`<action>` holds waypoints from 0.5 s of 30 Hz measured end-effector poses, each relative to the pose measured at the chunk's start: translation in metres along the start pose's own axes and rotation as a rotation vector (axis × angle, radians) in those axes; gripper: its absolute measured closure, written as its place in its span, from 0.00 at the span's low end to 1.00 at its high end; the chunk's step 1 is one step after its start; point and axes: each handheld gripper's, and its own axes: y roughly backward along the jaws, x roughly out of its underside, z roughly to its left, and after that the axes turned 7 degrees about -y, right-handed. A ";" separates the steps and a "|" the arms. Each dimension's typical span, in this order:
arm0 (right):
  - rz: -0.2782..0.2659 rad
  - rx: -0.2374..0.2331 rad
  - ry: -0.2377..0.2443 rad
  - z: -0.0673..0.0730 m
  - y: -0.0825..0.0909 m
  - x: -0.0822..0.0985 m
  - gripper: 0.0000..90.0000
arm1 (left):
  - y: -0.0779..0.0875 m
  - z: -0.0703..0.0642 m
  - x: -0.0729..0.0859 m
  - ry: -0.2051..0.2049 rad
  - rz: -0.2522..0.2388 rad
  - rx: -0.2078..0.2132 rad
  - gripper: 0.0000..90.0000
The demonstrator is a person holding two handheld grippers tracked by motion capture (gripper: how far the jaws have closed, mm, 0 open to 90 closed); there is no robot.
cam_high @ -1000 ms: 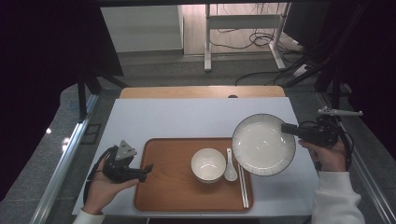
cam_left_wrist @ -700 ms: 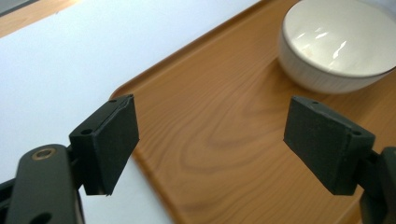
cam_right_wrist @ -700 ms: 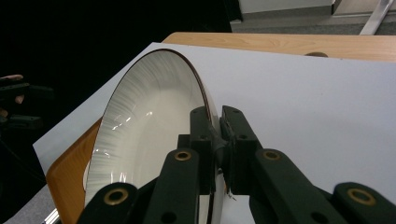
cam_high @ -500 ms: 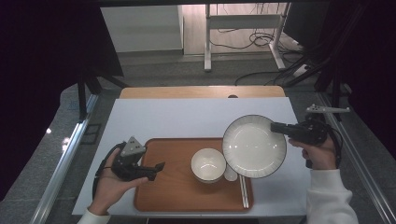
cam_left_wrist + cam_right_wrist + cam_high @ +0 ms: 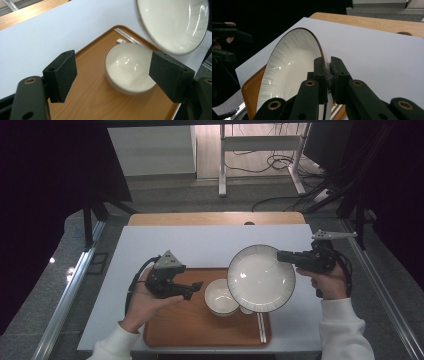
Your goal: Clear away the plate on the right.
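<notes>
My right gripper (image 5: 281, 256) is shut on the rim of a large white plate (image 5: 261, 278) with a dark edge. It holds the plate tilted in the air over the right part of a wooden tray (image 5: 200, 327). In the right gripper view the plate (image 5: 287, 75) is pinched between the jaws of the right gripper (image 5: 327, 72). A small white bowl (image 5: 220, 297) sits on the tray, partly under the plate. My left gripper (image 5: 197, 289) hovers over the tray's left part, open, its jaws having just been closing a little with nothing between them. It faces the small bowl (image 5: 128, 67).
A white spoon (image 5: 246, 310) and chopsticks (image 5: 261, 325) lie on the tray to the right of the bowl, partly hidden under the plate. The tray sits on a white mat (image 5: 200, 245) over a wooden table (image 5: 215, 218). Metal rails run along both sides.
The right gripper has carried the plate leftward, from beside the tray to over its right part and the bowl. The left gripper has moved right and up, over the tray's left part.
</notes>
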 end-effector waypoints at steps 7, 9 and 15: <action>0.005 -0.019 0.022 0.007 -0.007 -0.003 0.94 | -0.029 0.004 -0.018 0.064 -0.041 0.119 0.27; 0.008 -0.020 0.029 0.009 -0.008 -0.003 0.94 | -0.033 0.005 -0.020 0.073 -0.047 0.136 0.29; 0.018 -0.033 0.049 0.015 -0.012 -0.004 0.94 | -0.058 0.008 -0.028 0.111 -0.044 0.209 0.34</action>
